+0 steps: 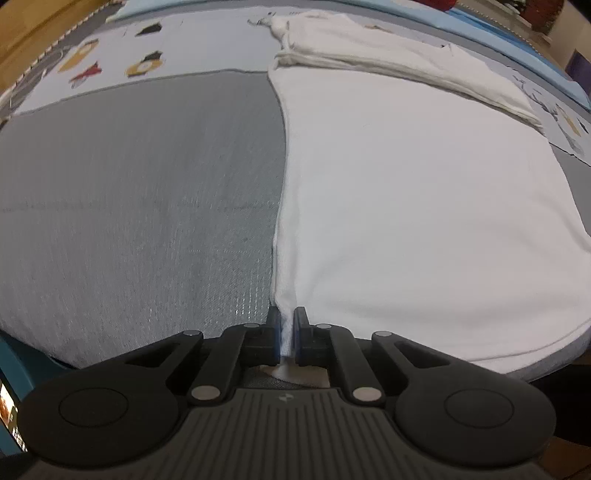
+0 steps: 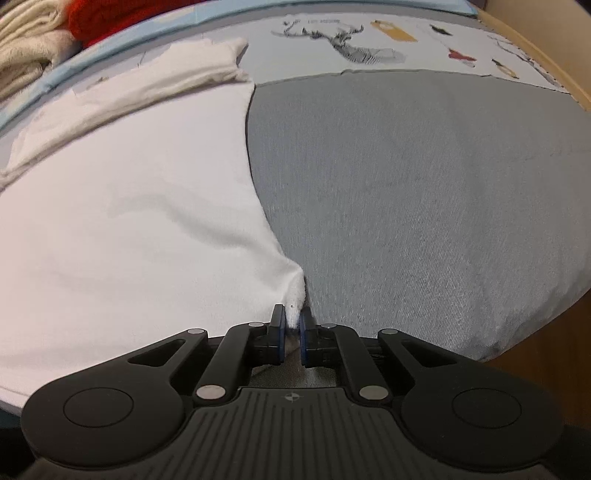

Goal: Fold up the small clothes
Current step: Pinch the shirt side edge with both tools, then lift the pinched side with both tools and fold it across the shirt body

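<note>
- Grey woven cushion (image 1: pixel 140 192) underfoot of everything, laid over a pale printed sheet (image 1: pixel 122 55) with small bird and deer motifs; wooden edge at the far side
- Hard to make out: stacked cream and red fabrics (image 2: pixel 44 33) in the top left corner of the right wrist view, blurred and cut by the frame
- Cut off too: near hem of the white garment (image 1: pixel 424 206), running out of the frame in both views; far part folded over on itself into a thicker band (image 1: pixel 388 66), layers not countable
- Hidden behind both gripper bodies: whatever cloth passes beneath the fingers
- No hand or sleeve of the person visible in either view
- Left gripper (image 1: pixel 284 332) pitched steeply down toward the cushion, at the garment's left edge
- Clenched on a thin upright pinch of that white edge, cloth showing between the blue pads
- Right gripper (image 2: pixel 292 328) likewise tilted steeply down, at the garment's right near corner
- Clamped on a small peak of white cloth, corner drawn up into a point between the pads
- Garment otherwise flat on the cushion, spread between the two grippers, with light wrinkles near the right corner
</note>
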`<state>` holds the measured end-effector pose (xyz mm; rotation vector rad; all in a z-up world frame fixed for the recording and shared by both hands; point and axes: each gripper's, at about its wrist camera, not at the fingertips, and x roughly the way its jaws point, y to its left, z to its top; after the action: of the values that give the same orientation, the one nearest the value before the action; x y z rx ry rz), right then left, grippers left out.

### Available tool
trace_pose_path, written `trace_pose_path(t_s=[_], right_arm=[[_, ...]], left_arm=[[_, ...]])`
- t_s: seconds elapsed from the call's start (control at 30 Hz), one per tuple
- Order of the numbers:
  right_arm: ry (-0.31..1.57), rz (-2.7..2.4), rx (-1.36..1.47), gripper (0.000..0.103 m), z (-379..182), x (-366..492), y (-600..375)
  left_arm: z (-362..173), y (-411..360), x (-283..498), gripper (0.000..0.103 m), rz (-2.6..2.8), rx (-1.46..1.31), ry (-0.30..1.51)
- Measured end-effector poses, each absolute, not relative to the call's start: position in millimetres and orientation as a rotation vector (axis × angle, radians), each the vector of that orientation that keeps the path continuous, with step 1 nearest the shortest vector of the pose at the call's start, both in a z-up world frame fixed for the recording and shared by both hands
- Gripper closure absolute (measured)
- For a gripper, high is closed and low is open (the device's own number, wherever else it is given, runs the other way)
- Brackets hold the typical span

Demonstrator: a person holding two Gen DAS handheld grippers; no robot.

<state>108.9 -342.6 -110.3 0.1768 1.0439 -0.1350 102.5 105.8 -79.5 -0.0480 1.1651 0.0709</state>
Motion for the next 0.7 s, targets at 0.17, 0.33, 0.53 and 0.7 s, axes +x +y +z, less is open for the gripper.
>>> trace_pose_path(t_s=[0.17, 0.33, 0.53, 0.7], right_arm=[[0.944, -0.091, 0.229, 0.097, -84, 98, -347], [0.851, -0.036, 0.292, 0.097, -48, 86, -359], [0.804, 0.016, 0.43, 0.097, -16, 70, -379], [0.765, 0.056, 0.441, 0.097, 15, 40, -397]], left_arm=[[-59, 105, 95, 0.097, 0.03, -0.063, 1.099], [-30, 106, 90, 0.097, -0.012, -0.087, 1.044], [6, 105, 77, 0.097, -0.067, -0.084, 0.997], [48, 112, 49, 0.097, -0.145, -0.081, 0.961]])
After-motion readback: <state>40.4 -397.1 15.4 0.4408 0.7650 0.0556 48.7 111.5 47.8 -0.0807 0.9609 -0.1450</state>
